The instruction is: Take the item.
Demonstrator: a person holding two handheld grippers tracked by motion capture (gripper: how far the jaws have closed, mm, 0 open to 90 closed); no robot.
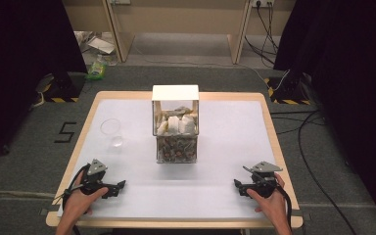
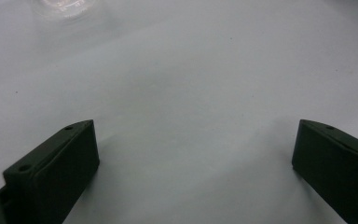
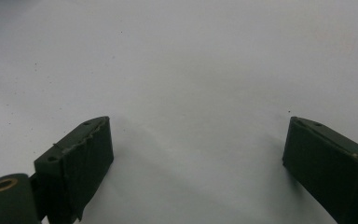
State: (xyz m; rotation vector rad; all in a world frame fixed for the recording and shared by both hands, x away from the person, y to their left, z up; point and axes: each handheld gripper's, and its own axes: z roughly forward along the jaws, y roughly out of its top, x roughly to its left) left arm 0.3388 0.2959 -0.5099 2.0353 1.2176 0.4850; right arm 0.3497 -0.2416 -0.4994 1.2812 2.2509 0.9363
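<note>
In the high view the left gripper [image 1: 119,188] rests at the lower left of the white table [image 1: 225,196], the right gripper [image 1: 238,186] at the lower right, both near the front edge with bare surface between them. Each gripper's jaws stand wide apart, holding nothing. At frame centre stands a clear box [image 1: 175,125] with a white lid, holding pale pieces over darker bits. Left of it sits a clear cup [image 1: 112,132], its contents unclear.
</note>
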